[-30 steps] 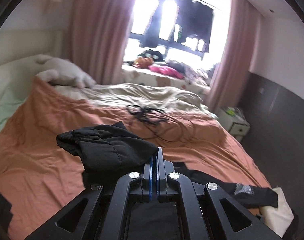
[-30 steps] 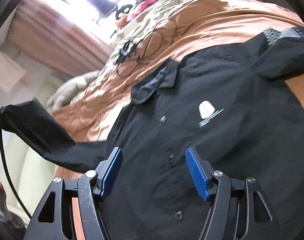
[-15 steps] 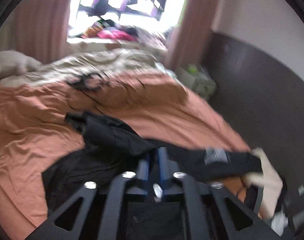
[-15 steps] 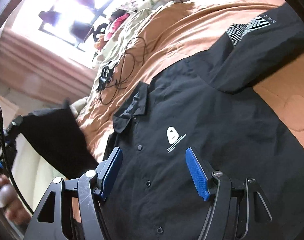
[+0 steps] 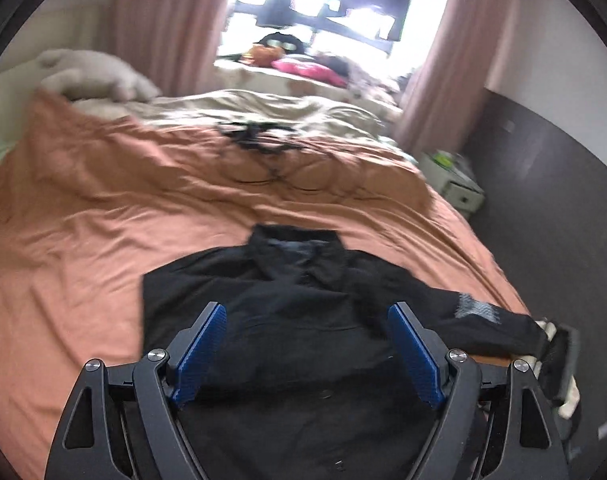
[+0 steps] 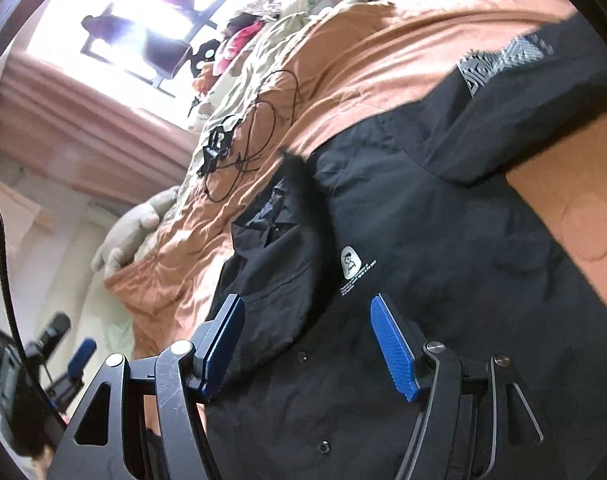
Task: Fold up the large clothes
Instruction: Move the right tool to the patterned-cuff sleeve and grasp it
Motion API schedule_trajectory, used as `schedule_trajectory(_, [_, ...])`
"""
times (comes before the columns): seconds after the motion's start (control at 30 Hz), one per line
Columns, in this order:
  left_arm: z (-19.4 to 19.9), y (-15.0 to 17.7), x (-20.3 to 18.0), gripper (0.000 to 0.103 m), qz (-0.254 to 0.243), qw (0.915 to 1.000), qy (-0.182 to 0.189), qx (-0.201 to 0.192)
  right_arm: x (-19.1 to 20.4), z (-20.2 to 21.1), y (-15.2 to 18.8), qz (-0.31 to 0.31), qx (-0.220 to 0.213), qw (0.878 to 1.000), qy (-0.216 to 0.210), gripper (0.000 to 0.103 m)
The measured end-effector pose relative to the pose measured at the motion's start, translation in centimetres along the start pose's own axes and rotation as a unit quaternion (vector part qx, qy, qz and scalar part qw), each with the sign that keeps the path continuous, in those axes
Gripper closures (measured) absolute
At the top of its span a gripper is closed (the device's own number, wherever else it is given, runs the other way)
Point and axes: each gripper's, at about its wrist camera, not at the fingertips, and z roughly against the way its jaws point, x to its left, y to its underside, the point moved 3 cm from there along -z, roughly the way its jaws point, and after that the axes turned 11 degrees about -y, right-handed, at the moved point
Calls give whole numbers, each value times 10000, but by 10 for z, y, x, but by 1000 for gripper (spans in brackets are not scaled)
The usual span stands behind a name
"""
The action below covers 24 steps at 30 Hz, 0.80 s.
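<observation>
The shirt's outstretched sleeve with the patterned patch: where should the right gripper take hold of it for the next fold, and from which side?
Probably at the cuff end of the sleeve, just past the patterned patch. It lies flat on the orange bedcover, clear of the shirt body, so the right gripper could come from the outer edge, pinching top and underside.

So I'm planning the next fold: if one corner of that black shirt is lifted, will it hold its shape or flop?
The black shirt will probably flop: its folded-over side drapes in soft creases. It looks thin and likely light, lying nearly flat on the orange bedspread. The long sleeve trails toward the bed's edge, so it may drag or dangle.
</observation>
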Motion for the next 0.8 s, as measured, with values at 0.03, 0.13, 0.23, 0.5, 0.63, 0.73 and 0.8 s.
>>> schedule_trajectory(0.03, [2,6,9,19,109,9999,-80,3,2,1,-1,82,12,10000,39,37])
schedule_trajectory(0.13, [1,21,29,19,366,9988,-335,3,4,5,-7,382,56,9990,225,37])
schedule_trajectory(0.23, [-5,37,43,19,396,9979,-510,33,-7,8,-13,428,61,9984,366,37])
schedule_trajectory(0.5, [-34,80,79,19,841,9934,-705,329,-51,17,-28,-97,-132,9982,580,37])
schedule_trajectory(0.63, [-57,92,95,19,1252,9883,-631,602,-65,31,-39,-205,-433,9963,718,37])
schedule_trajectory(0.73, [-71,100,99,19,1253,9868,-720,724,-78,48,-52,-177,-723,9935,863,37])
schedule_trajectory(0.8, [-81,106,98,19,1283,9857,-687,854,-90,62,-63,-187,-947,9906,964,37])
